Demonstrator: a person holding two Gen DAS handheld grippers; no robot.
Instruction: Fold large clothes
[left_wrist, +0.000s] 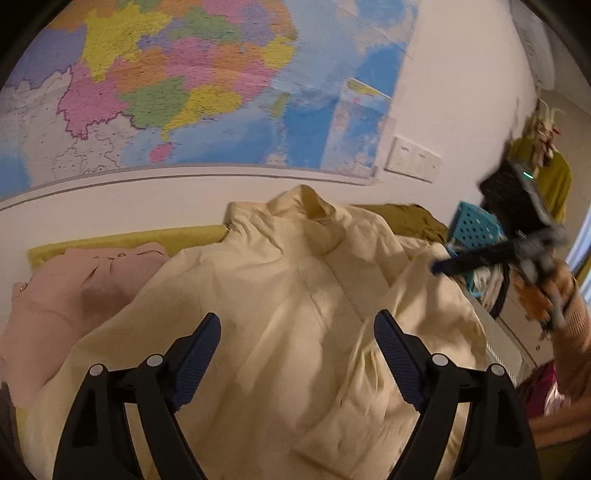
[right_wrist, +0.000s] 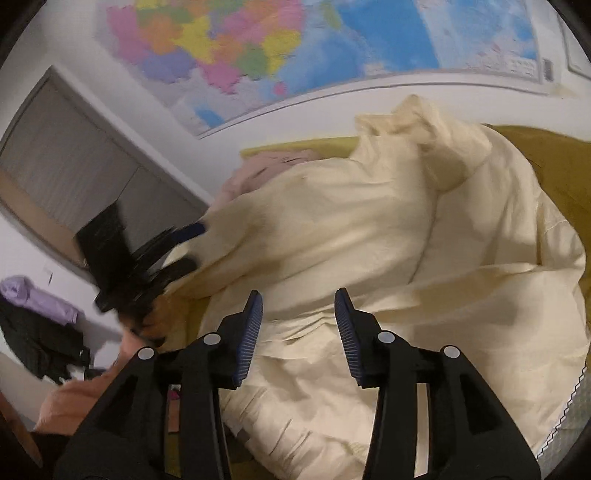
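A large cream jacket (left_wrist: 295, 295) lies spread on a yellow-green surface (left_wrist: 122, 240), collar toward the wall. In the right wrist view the same jacket (right_wrist: 388, 240) lies rumpled, with a sleeve folded across it. My left gripper (left_wrist: 297, 328) is open and empty above the jacket's chest. My right gripper (right_wrist: 298, 306) is open and empty above the jacket's lower part. The right gripper also shows blurred in the left wrist view (left_wrist: 443, 266), at the jacket's right edge. The left gripper shows blurred in the right wrist view (right_wrist: 192, 243), at the jacket's left edge.
A folded pink garment (left_wrist: 66, 295) lies left of the jacket. A teal perforated basket (left_wrist: 472, 225) stands at the right. A coloured map (left_wrist: 184, 81) hangs on the white wall behind. Purple and black clothes (right_wrist: 40, 317) lie at the left in the right wrist view.
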